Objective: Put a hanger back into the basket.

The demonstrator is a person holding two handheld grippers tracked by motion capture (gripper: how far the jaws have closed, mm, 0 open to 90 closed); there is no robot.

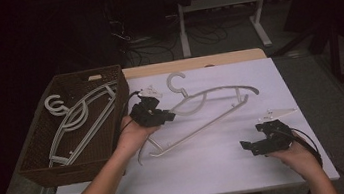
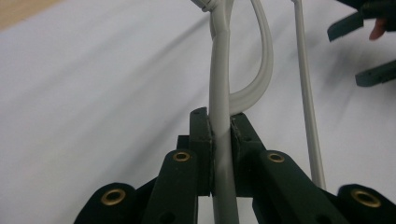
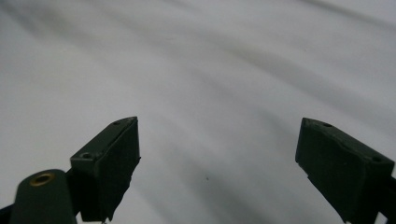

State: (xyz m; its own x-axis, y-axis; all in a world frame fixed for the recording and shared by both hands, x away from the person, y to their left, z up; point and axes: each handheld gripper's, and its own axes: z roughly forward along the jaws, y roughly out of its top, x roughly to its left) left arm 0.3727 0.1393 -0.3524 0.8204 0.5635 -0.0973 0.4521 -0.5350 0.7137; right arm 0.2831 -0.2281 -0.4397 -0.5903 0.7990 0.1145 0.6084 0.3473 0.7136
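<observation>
We hold the hanger (image 1: 211, 103) in the frame's middle with our left gripper (image 1: 158, 115) clamped on its arm, probably to carry it toward the basket (image 1: 40, 144) at left, while the right gripper (image 1: 253, 146) jaws stand apart over the table (image 1: 210, 172).

- Dim high view; the room behind is nearly black.
- The white table cover (image 1: 227, 150) shows brightest.
- Right gripper view is streaked by motion blur.
- Left gripper view is soft at its far edges.

Camera placement

The bench (image 1: 219, 161) is viewed from above, facing forward and down. The hanger (image 2: 219, 93) is seen close along the left tool (image 2: 220, 135); the white bench surface is shared by all views.
</observation>
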